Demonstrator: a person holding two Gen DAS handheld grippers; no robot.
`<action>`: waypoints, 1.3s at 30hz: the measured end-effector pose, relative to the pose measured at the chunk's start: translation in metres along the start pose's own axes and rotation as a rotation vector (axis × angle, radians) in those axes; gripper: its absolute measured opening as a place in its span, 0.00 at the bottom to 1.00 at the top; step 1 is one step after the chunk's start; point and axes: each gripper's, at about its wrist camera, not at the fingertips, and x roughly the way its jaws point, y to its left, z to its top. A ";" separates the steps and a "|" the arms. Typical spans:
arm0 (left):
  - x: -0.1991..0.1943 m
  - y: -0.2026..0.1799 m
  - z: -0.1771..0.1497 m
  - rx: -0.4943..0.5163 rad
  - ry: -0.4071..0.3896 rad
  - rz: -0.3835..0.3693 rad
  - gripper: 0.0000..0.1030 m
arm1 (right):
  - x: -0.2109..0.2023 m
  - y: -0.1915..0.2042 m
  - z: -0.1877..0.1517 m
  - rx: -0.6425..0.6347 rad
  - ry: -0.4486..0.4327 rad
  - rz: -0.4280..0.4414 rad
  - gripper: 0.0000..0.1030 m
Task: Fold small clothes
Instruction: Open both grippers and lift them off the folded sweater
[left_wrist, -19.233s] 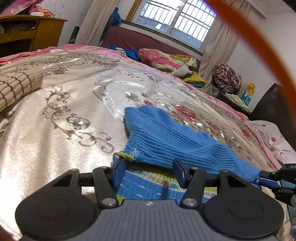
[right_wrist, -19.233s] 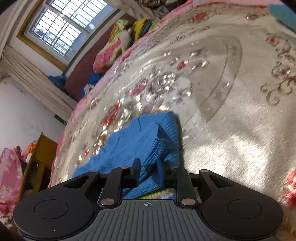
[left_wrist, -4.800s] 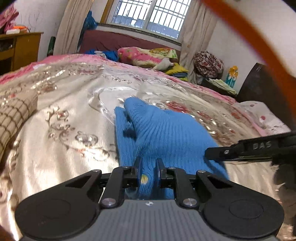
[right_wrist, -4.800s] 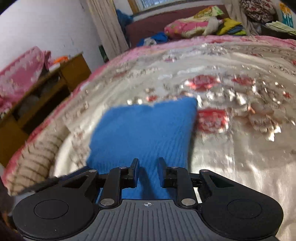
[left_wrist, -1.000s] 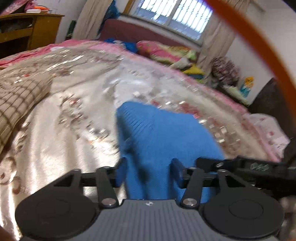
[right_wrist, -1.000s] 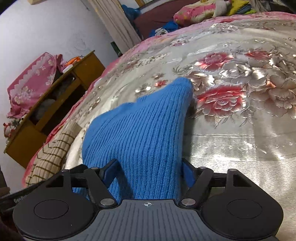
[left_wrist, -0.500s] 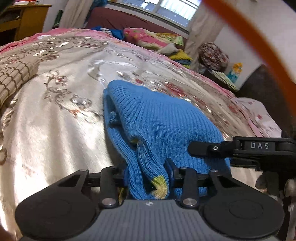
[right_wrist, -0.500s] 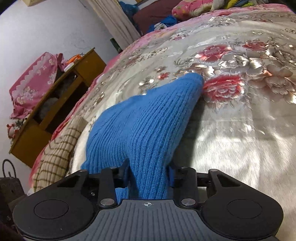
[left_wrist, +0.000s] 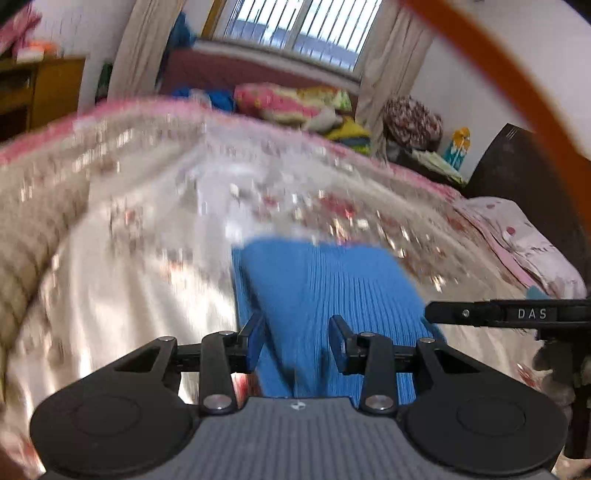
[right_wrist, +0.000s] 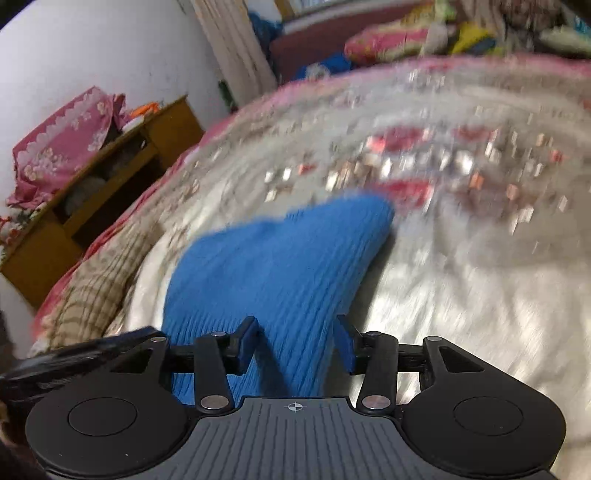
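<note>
A folded blue ribbed knit garment (left_wrist: 325, 280) lies lengthwise on the shiny flowered bedspread (left_wrist: 122, 295), its near end raised. My left gripper (left_wrist: 296, 339) is shut on that near end, with cloth filling the gap between its blue pads. In the right wrist view the same garment (right_wrist: 280, 258) runs away from my right gripper (right_wrist: 295, 341), whose jaws are opening while the pads still touch a ridge of cloth between them. The right gripper's black side (left_wrist: 506, 314) shows at the right of the left wrist view. The bed is blurred; the garment looks sharp.
A checked beige cloth (right_wrist: 92, 291) lies at the bed's left edge, beside a wooden cabinet (right_wrist: 103, 199). Pillows and heaped bedding (left_wrist: 295, 103) sit under the window at the far end. A dark headboard (left_wrist: 528, 177) and a pink pillow (left_wrist: 524, 240) are at right.
Both grippers closed from wide open onto the garment's near end, then rose and moved with it. The view tilted up and the bed now streaks with motion.
</note>
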 end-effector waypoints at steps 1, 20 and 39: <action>0.005 -0.001 0.007 0.001 -0.009 -0.006 0.41 | -0.001 0.002 0.004 -0.019 -0.021 -0.028 0.44; 0.066 -0.024 0.015 0.151 0.069 0.144 0.42 | 0.064 0.011 0.022 -0.045 -0.001 -0.107 0.40; 0.028 -0.036 0.000 0.145 0.114 0.158 0.47 | 0.005 0.035 -0.004 -0.046 -0.015 -0.103 0.42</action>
